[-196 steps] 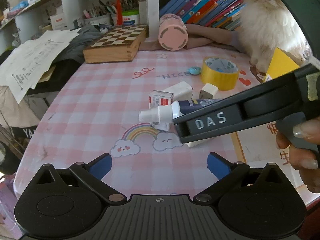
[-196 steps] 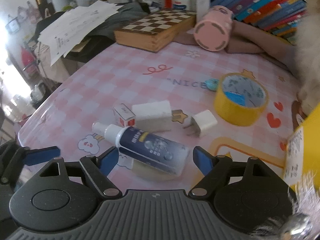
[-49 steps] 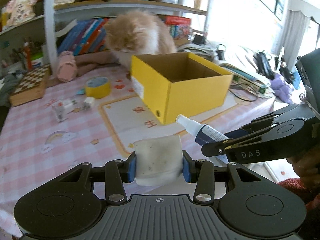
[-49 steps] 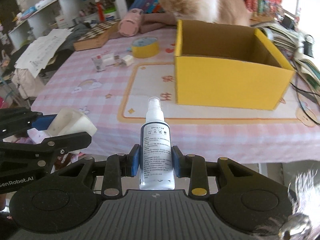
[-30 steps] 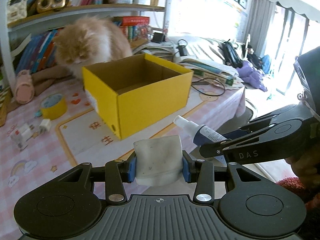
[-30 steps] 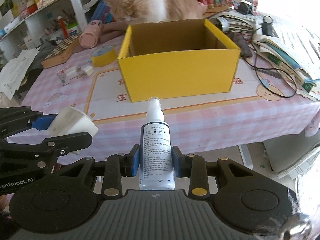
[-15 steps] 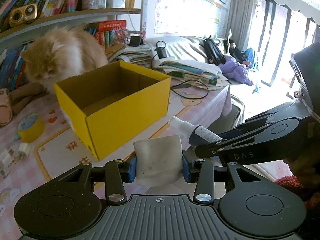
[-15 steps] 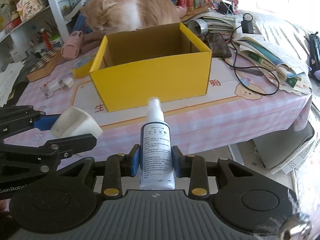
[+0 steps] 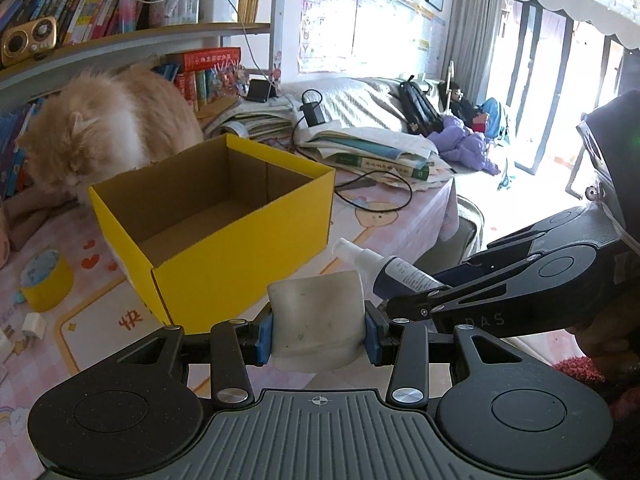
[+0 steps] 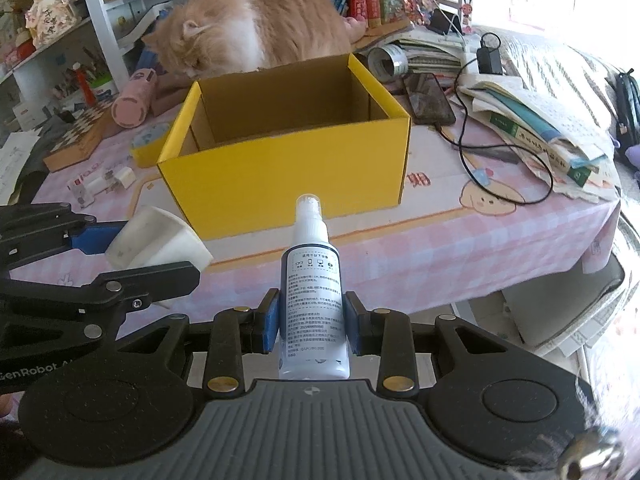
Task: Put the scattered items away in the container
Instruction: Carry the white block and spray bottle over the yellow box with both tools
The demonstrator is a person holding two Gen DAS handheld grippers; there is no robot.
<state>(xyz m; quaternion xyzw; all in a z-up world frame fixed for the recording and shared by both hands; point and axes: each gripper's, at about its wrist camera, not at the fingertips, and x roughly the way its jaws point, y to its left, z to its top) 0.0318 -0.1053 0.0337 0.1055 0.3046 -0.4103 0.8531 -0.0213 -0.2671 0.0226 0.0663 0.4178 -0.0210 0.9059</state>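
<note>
The yellow box (image 10: 288,172) stands open-topped on the counter (image 10: 420,256), which wears a pink checked cloth, and what shows of the box's brown inside is bare. In front of the box, off the counter's near edge, both tongs are held side by side with their loads. The left tongs (image 9: 318,330) are closed on a white block (image 9: 316,316), its two sides pressed between the blue pads (image 9: 265,336); the right wrist view shows the same white block (image 10: 156,240) low at the left, short of the box's front wall. The right tongs (image 10: 312,322) are clamped on a spray bottle (image 10: 313,292) around its lower body, the white nozzle pointing forward toward the box's front wall; in the left wrist view the same spray bottle (image 9: 384,268) slants out of the right tongs (image 9: 412,300), just beside the white block. Left of the box a roll of yellow tape (image 9: 46,280) lies flat on the cloth, and nearer the edge sit a white plug (image 10: 124,178) and a small white-and-red carton (image 10: 82,190). Behind the box an orange-and-white cat (image 10: 256,28) crouches with its head down at the far wall. A pink cylinder (image 10: 134,100) lies on its side beside a chessboard box (image 10: 76,140) at the far left. To the right of the box are a phone (image 10: 428,98), a black cable (image 10: 504,176) and a heap of books and papers (image 10: 540,120).
</note>
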